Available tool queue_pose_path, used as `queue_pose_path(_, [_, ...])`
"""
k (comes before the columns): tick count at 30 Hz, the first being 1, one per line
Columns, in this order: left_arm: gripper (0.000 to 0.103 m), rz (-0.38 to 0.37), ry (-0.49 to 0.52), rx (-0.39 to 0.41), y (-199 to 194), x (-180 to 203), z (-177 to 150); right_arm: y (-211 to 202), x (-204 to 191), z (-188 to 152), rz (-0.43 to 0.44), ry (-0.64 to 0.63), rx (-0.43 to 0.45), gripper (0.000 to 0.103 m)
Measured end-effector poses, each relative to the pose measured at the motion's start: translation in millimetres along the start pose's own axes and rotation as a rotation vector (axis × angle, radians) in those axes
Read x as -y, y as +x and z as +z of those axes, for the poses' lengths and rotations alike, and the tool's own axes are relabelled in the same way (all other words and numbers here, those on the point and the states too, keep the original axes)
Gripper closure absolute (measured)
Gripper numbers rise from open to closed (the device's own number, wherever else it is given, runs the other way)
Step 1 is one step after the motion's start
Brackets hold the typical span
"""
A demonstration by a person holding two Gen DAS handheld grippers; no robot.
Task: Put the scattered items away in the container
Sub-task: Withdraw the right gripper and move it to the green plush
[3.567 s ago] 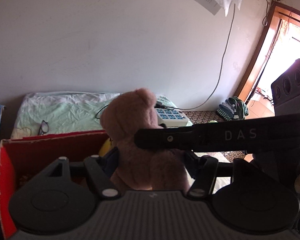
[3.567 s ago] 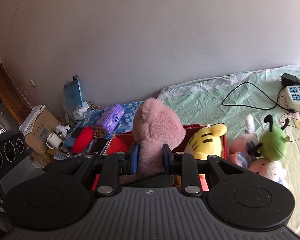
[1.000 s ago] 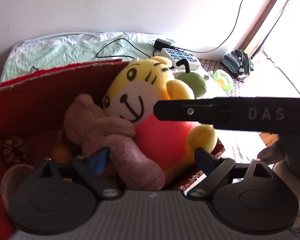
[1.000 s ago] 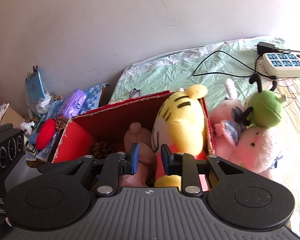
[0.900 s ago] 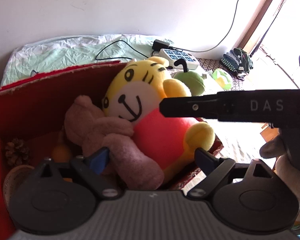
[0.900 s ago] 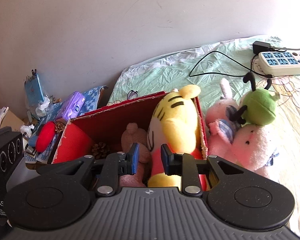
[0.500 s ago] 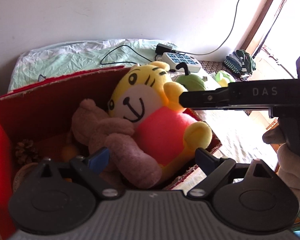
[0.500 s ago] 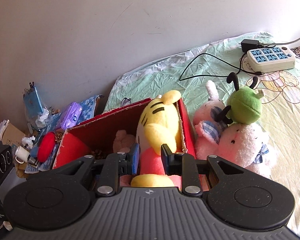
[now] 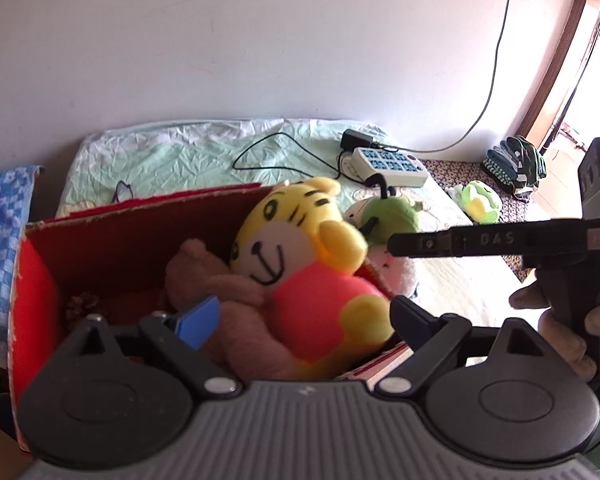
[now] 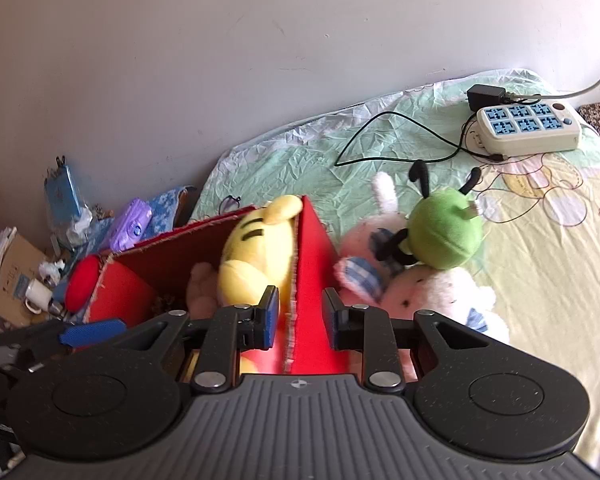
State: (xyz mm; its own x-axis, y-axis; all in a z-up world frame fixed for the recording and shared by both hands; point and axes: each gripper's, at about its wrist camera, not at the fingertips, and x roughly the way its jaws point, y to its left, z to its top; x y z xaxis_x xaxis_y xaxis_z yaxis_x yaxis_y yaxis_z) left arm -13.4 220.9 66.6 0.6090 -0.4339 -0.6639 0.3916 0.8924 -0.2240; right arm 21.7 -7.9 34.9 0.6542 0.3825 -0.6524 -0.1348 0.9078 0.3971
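A red cardboard box stands on the bed with a yellow tiger plush and a brown teddy bear lying inside. My left gripper hovers above them, open wide and empty. In the right wrist view the box's right wall runs below my right gripper, whose jaws stand a narrow gap apart with nothing held. Just right of the box lie a green bug plush, a pink rabbit plush and a white plush.
A power strip with cables lies on the green sheet behind the plushes. A small green-yellow toy sits further right. Glasses lie behind the box, a pine cone inside it. Clutter and a purple pack sit left of the bed.
My left gripper has risen and drawn back from the toys in the box. My right gripper has slid right, from over the box interior to over its right wall. Neither gripper's jaws moved.
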Motion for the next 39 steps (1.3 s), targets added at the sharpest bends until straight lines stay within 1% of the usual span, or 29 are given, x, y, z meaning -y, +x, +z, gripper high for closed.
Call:
queue_pose_path(3, [0.013, 0.016, 0.016, 0.018, 4.5, 26.8, 3.7, -3.4, 16.3, 0.2, -0.001, -0.035, -0.025, 0.076])
queue_pose_path(7, [0.013, 0.019, 0.018, 0.022, 18.5, 58.4, 10.3, -9.9, 43.9, 0.4, 0.017, -0.041, -0.053, 0.076])
queue_pose_path(16, [0.013, 0.051, -0.003, -0.029, 67.0, 122.2, 15.6, -29.4, 100.5, -0.6, 0.025, -0.052, -0.092, 0.076])
queue_pose_path(19, [0.012, 0.079, -0.016, -0.056, 79.9, 139.1, 13.9, -34.9, 114.5, -2.5, 0.027, -0.062, -0.105, 0.076])
queue_pose_path(23, [0.012, 0.117, -0.055, -0.105, 96.3, 151.0, 10.5, -38.9, 128.5, -7.7, 0.020, -0.058, -0.124, 0.076])
queue_pose_path(27, [0.011, 0.161, -0.059, -0.140, 106.6, 160.6, 6.8, -40.3, 140.8, -11.8, 0.005, -0.039, -0.139, 0.076])
queue_pose_path(34, [0.007, 0.200, -0.085, -0.183, 120.7, 161.9, 5.0, -45.3, 155.0, -13.2, -0.032, -0.027, -0.135, 0.076])
queue_pose_path(39, [0.004, 0.234, -0.073, -0.213, 131.2, 162.9, 1.5, -43.0, 161.1, -11.8, -0.059, -0.006, -0.138, 0.076])
